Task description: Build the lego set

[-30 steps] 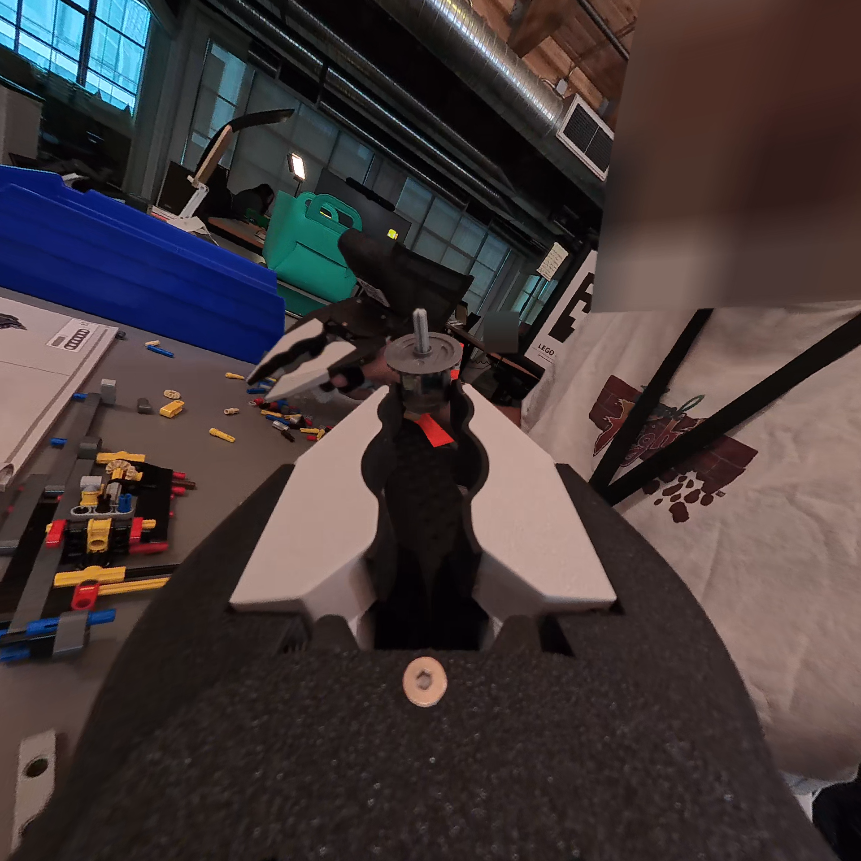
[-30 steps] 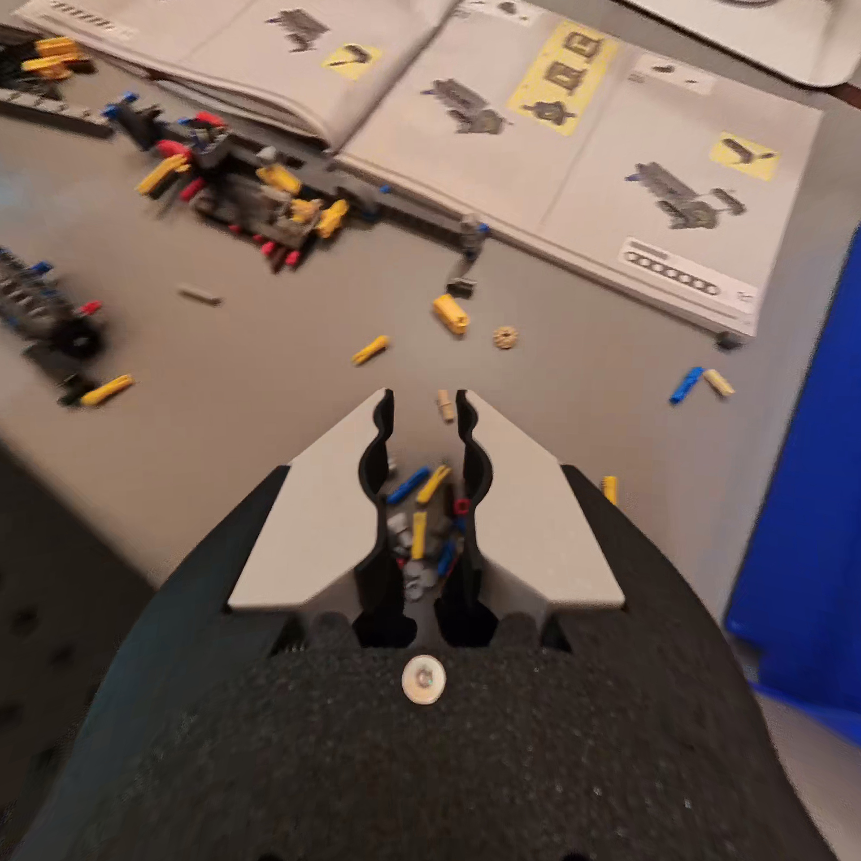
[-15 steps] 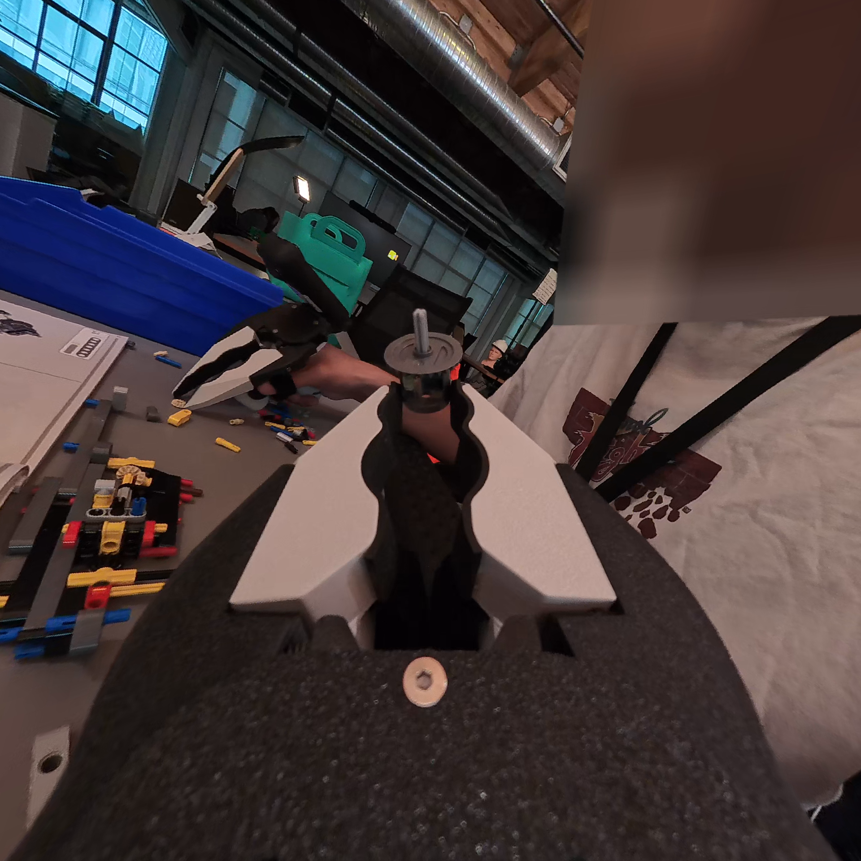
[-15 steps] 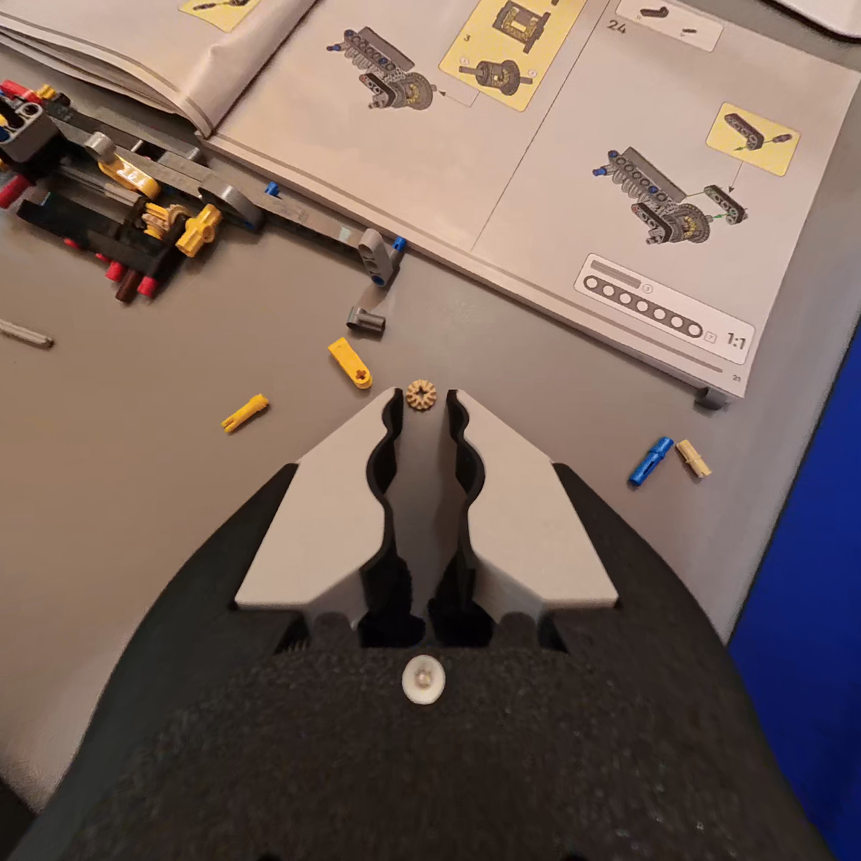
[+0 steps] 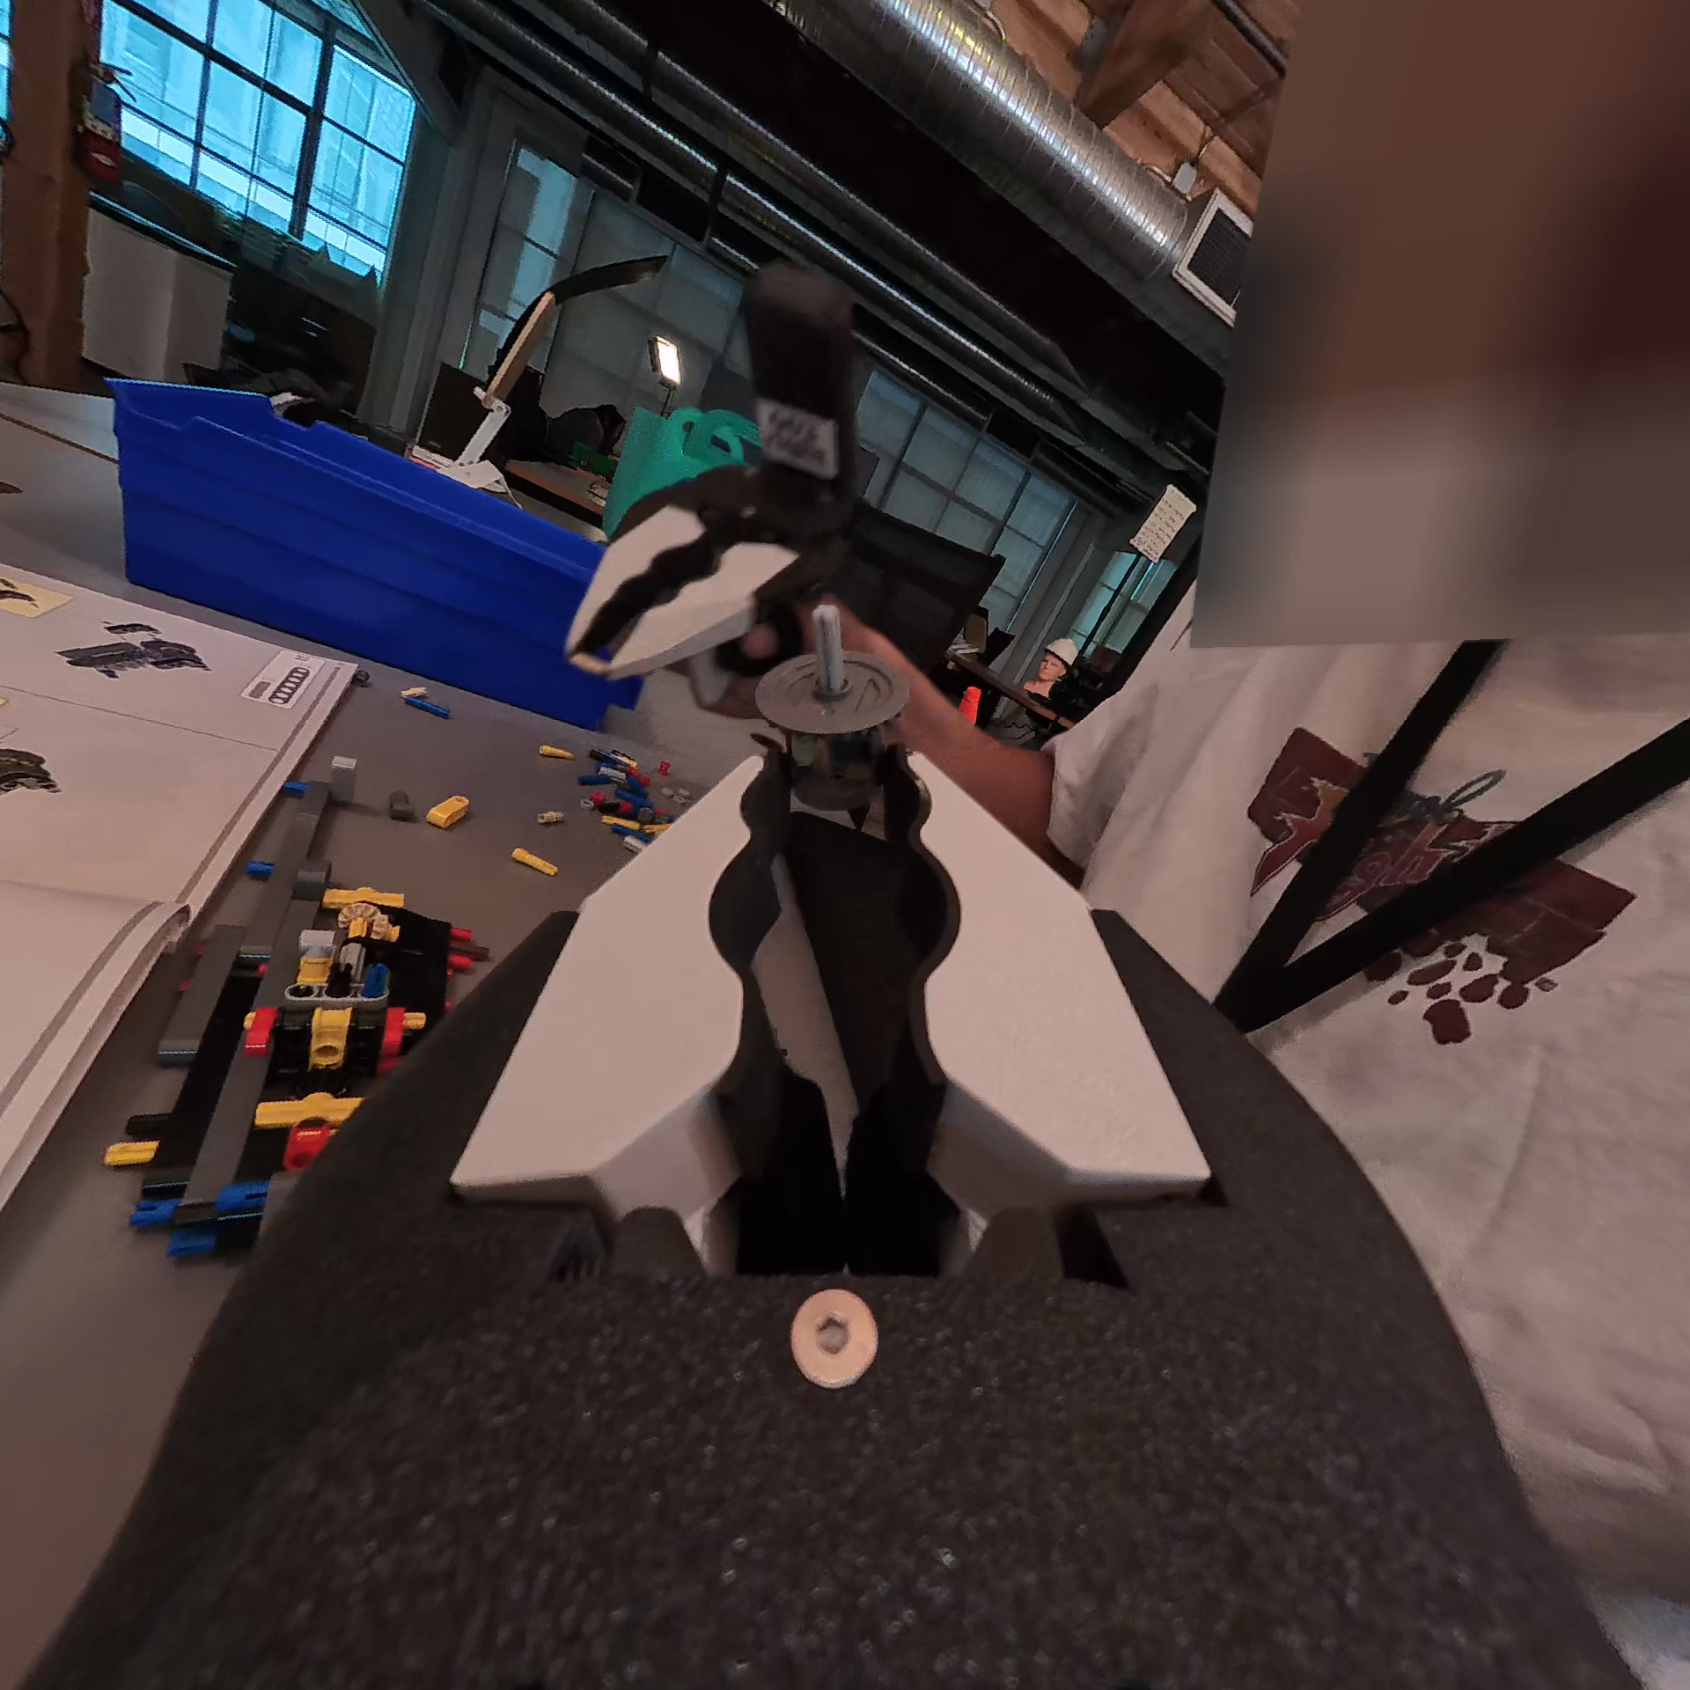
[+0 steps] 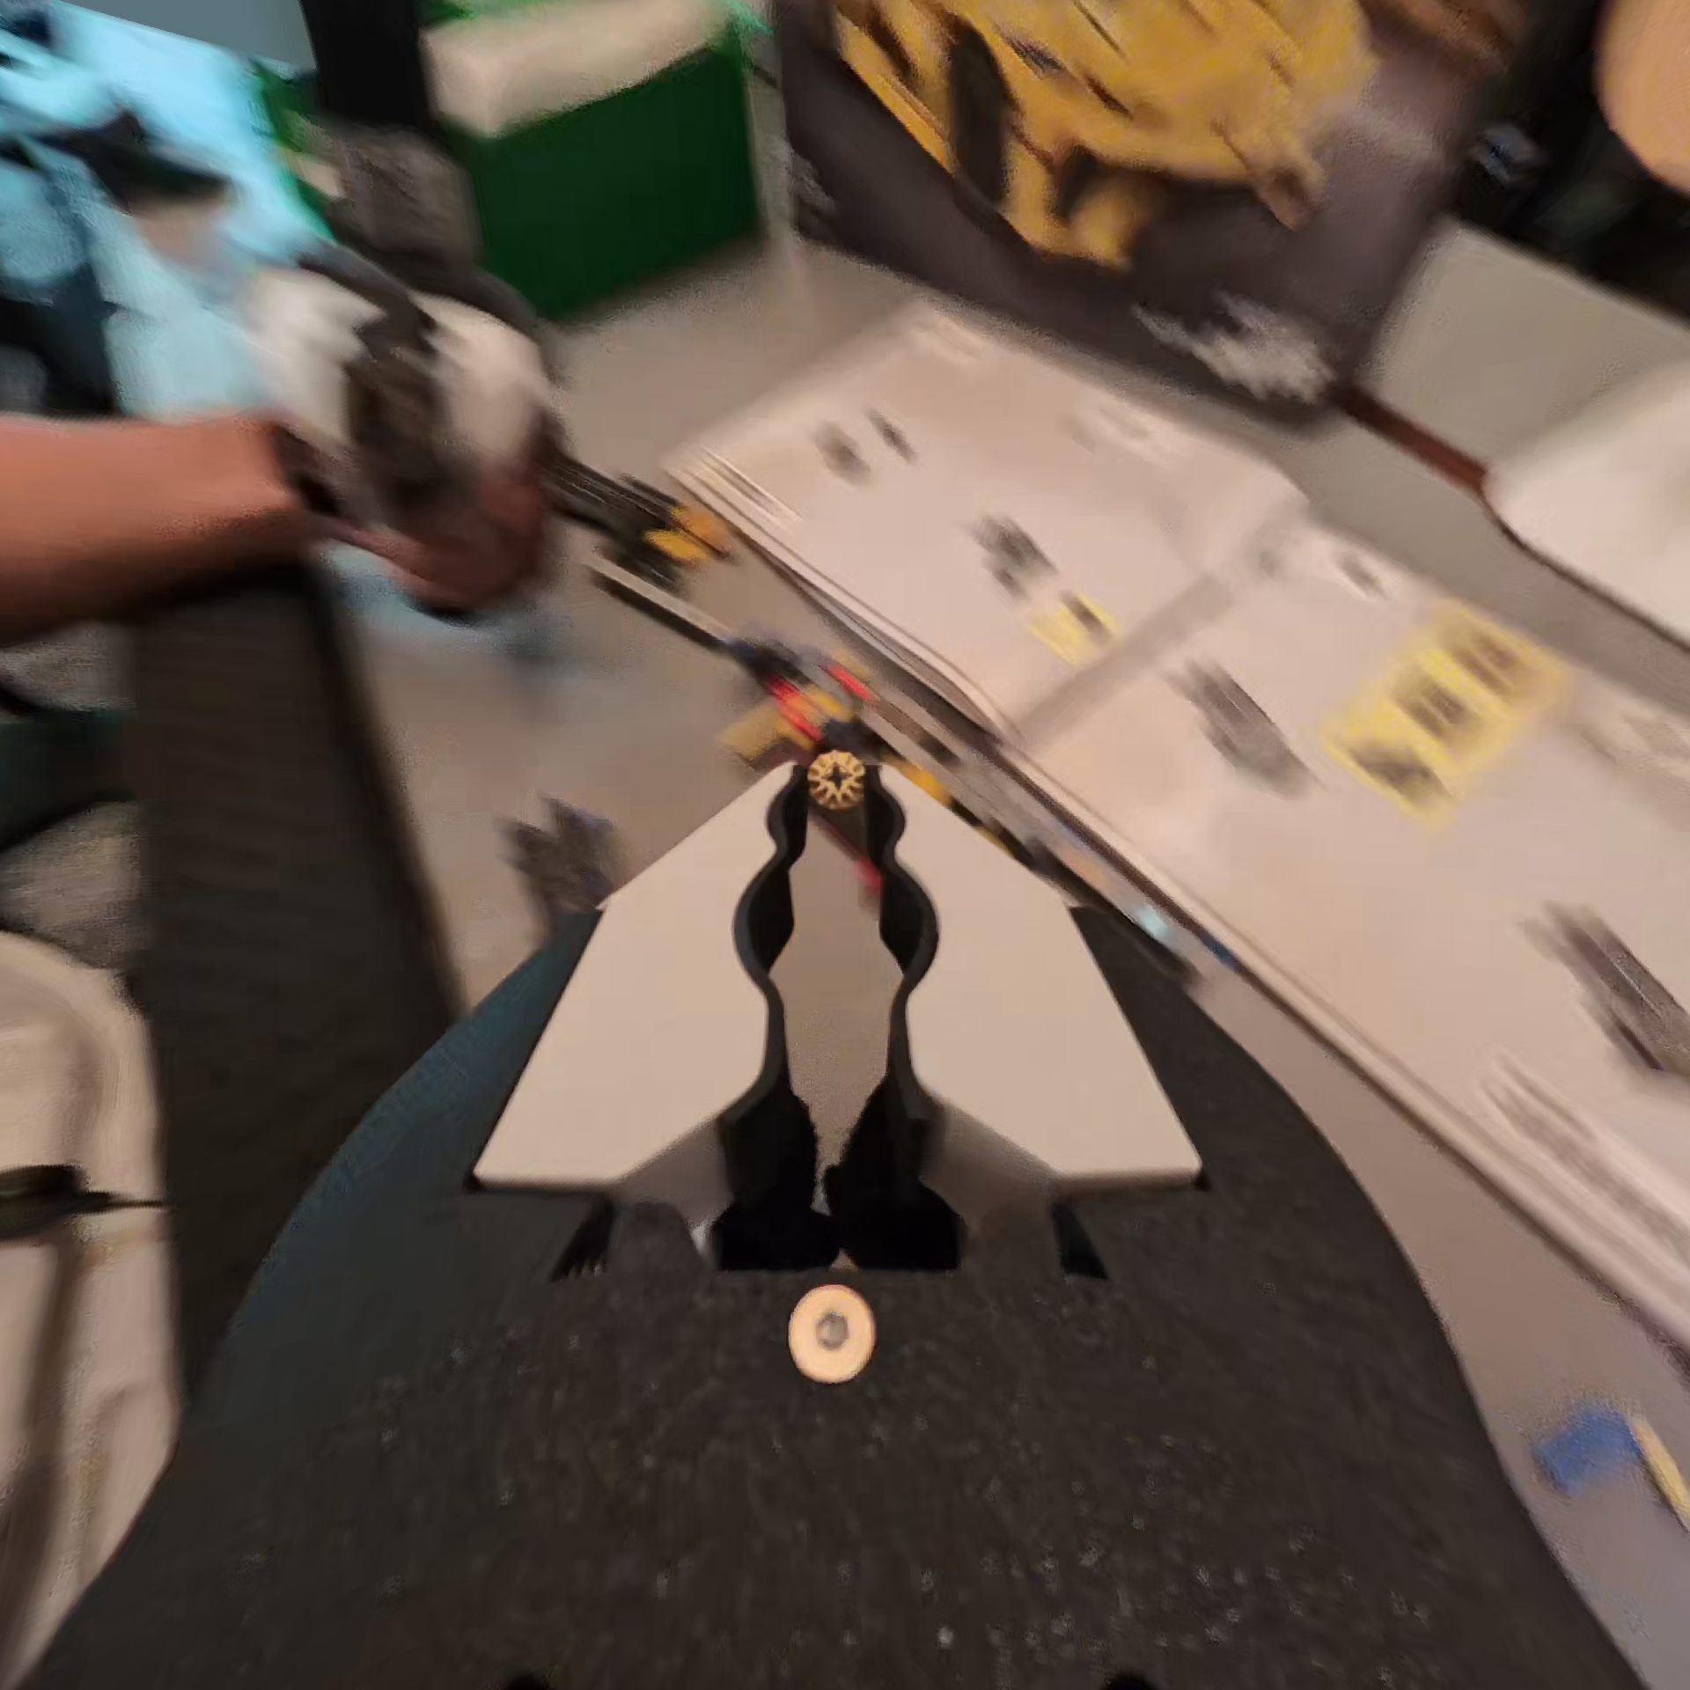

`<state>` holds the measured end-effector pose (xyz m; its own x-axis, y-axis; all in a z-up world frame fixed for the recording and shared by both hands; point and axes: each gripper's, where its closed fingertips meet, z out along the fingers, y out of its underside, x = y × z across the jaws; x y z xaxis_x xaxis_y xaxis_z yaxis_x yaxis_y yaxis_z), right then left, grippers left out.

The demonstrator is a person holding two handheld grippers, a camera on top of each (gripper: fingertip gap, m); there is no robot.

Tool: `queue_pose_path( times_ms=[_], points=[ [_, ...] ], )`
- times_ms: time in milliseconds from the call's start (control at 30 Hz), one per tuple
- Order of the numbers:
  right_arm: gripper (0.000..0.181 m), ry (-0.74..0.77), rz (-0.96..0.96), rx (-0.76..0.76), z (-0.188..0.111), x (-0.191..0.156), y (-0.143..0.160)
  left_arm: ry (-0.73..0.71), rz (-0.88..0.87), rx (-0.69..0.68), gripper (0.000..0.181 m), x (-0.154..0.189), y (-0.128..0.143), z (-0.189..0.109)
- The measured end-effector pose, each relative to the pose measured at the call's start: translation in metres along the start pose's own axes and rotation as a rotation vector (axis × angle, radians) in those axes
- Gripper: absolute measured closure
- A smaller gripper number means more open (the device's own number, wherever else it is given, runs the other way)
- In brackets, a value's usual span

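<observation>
Gear (image 6: 836,779), tan and toothed, sits pinched at the very tips of the right gripper (image 6: 836,788), jaws closed on it, face toward the camera. Held at the tips, I judge, so its centre hole stays free for threading.

Left gripper (image 5: 830,764) is clamped on a small grey sub-assembly (image 5: 830,722): a round disc with a pale axle (image 5: 826,645) standing upright out of its top. Upright hold presents the axle end as a target.

In the left wrist view the right gripper (image 5: 594,651) hangs at 11 o'clock of the axle, near but apart, tips pointing down-left; the gear there is only a pale speck.

Right wrist view is heavily motion-blurred. Instruction booklet (image 6: 1143,585) lies open at 2 o'clock of the claw; partial chassis build (image 5: 320,1015) rests on the table (image 5: 567,914) at 9 o'clock of the left gripper, loose pins (image 5: 631,796) scattered beyond.

Likely step: seat gear on axle. Not yet aligned.
</observation>
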<state>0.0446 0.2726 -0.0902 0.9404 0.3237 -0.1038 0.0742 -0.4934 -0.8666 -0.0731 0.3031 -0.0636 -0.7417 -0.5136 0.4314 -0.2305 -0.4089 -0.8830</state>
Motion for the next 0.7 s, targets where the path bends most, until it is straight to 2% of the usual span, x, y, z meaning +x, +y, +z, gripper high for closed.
queue_pose_path(
  times_ms=[67,167,300,700],
  points=[
    [0.17,-0.14,-0.08,0.034,0.013,-0.057,-0.035,0.003,0.013,-0.005,0.162,0.002,0.001,0.002],
    [0.17,-0.175,-0.195,-0.004,0.033,-0.099,-0.051,0.004,0.033,-0.003,0.162,0.005,0.0,0.004],
    [0.17,-0.177,-0.211,-0.056,0.044,-0.112,-0.057,0.015,0.063,0.014,0.162,0.013,-0.004,0.004],
    [0.169,-0.142,-0.232,-0.197,0.039,-0.127,-0.074,0.062,0.09,0.057,0.162,0.031,-0.013,0.007]
  ],
)
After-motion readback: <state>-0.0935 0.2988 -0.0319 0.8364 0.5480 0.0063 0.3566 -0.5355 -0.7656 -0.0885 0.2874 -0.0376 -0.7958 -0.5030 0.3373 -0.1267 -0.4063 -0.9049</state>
